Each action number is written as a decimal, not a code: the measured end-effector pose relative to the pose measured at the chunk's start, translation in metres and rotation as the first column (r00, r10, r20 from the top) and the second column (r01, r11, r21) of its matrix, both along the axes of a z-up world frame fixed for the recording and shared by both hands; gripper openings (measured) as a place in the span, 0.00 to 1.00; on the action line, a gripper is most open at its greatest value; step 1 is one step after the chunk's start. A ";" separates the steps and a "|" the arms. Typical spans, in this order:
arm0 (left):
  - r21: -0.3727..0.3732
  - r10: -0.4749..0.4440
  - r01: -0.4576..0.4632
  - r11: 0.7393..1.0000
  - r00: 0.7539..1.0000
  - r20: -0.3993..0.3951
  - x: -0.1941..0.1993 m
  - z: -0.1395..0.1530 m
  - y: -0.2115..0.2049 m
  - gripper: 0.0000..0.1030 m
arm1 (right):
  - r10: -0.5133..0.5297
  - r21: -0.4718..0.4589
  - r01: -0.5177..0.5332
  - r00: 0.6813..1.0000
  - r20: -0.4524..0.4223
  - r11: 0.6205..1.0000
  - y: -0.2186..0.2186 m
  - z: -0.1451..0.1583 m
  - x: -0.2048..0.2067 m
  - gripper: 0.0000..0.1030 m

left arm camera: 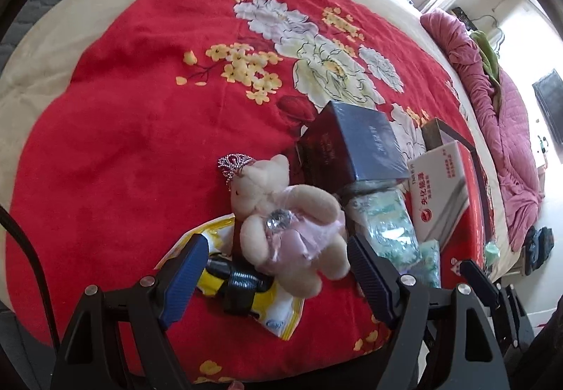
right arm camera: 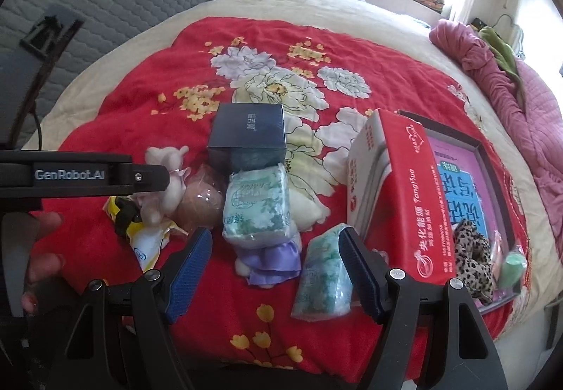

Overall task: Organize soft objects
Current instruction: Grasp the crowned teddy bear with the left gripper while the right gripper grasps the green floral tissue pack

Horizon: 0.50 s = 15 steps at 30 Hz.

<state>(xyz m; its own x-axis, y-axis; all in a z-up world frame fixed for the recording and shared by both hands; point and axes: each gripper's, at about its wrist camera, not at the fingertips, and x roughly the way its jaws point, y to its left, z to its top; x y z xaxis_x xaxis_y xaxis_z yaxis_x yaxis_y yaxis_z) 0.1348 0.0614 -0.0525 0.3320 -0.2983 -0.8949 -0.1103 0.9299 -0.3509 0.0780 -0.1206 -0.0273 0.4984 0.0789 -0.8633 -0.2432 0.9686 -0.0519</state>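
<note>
Both grippers pointed steeply down, jaws wide and empty: the left gripper (left arm camera: 272, 275) had the teddy bear (left arm camera: 285, 221) between its fingers, the right gripper (right arm camera: 274, 266) had a tissue pack (right arm camera: 322, 275) against its right finger. Best to centre each before squeezing, gripping the bear's body, not its crown (left arm camera: 235, 163). Beyond the fingers lay a dark box (right arm camera: 246, 136).

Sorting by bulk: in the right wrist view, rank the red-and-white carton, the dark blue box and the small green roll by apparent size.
1. Red-and-white carton, clearly largest.
2. Dark blue box, though it lies farther from the camera, which shrinks it.
3. Small green roll, smallest.
</note>
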 end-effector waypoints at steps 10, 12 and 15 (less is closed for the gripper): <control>-0.178 0.058 -0.070 0.982 0.996 -0.070 0.022 -0.026 0.016 0.78 | 0.013 -0.012 -0.014 0.999 -0.044 1.000 0.005 -0.021 0.016 0.73; -0.187 0.063 -0.076 0.979 0.995 -0.074 0.024 -0.028 0.017 0.78 | 0.020 -0.018 -0.021 0.999 -0.049 1.000 0.008 -0.024 0.018 0.73; -0.207 0.075 -0.091 0.974 0.994 -0.083 0.028 -0.032 0.020 0.78 | 0.030 -0.026 -0.032 0.998 -0.062 0.999 0.013 -0.032 0.024 0.73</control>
